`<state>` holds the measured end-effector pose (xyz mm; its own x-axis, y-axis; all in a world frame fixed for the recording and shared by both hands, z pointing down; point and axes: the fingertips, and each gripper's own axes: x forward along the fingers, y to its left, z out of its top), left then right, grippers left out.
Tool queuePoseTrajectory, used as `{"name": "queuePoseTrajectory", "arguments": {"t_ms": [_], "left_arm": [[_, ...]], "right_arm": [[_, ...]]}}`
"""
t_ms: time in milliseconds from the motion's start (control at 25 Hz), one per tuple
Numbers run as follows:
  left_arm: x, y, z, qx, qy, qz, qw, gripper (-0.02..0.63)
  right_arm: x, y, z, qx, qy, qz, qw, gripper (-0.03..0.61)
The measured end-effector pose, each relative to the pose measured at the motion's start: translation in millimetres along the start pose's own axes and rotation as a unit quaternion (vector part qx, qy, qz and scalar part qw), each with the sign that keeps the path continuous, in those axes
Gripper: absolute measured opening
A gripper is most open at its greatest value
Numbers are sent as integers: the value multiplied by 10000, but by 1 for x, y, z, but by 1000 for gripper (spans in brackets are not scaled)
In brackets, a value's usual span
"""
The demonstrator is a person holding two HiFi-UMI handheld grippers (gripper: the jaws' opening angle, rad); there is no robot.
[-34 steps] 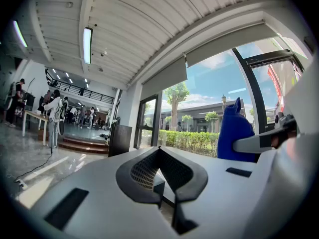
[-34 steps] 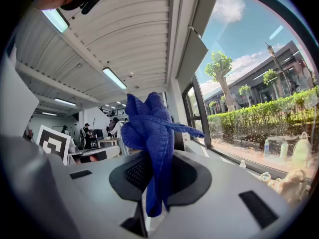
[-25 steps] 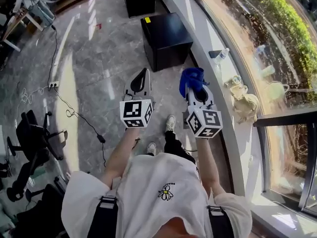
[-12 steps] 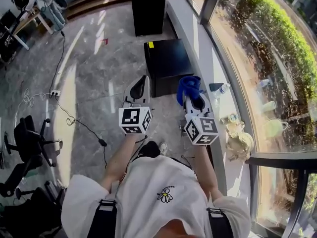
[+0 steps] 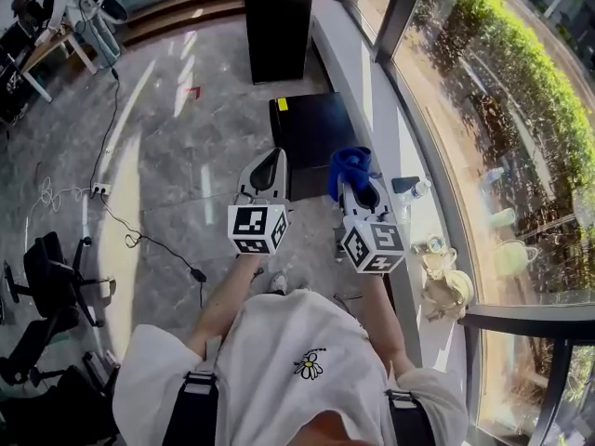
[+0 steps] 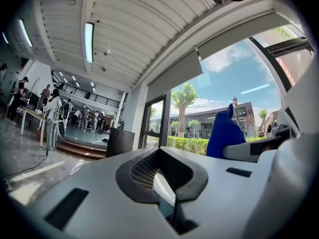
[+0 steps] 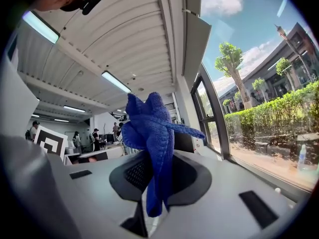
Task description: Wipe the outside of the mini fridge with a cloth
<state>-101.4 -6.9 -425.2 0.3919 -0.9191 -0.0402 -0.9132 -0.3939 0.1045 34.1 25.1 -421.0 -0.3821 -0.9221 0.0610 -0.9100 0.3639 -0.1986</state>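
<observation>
The mini fridge is a low black box on the stone floor by the window ledge, just ahead of both grippers in the head view. My right gripper is shut on a blue cloth, which stands up in a bunch from its jaws. In the right gripper view the cloth fills the middle, pinched in the gripper. My left gripper is held level beside it, shut and holding nothing; its own view shows the jaws together and the cloth off to the right. Both grippers are clear of the fridge.
A tall black cabinet stands beyond the fridge. The white window ledge on the right carries a bottle and ceramic pieces. A cable and a power strip lie on the floor at left, with black office chairs.
The person has stepped forward, so the fridge now lies close in front of the grippers. Both grippers keep the same pose, the cloth still in the right one.
</observation>
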Motion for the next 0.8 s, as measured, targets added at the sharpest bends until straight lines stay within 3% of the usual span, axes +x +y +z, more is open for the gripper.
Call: {"name": "queuePoseTrajectory", "arguments": {"t_ms": [560, 800], "left_arm": [[35, 50, -13, -66, 150, 32, 9999, 5], [54, 61, -47, -106, 248, 186, 9995, 5]], "right_arm": [[62, -11, -4, -42, 31, -87, 9999, 84], [75, -31, -31, 6, 101, -89, 9999, 85]]}}
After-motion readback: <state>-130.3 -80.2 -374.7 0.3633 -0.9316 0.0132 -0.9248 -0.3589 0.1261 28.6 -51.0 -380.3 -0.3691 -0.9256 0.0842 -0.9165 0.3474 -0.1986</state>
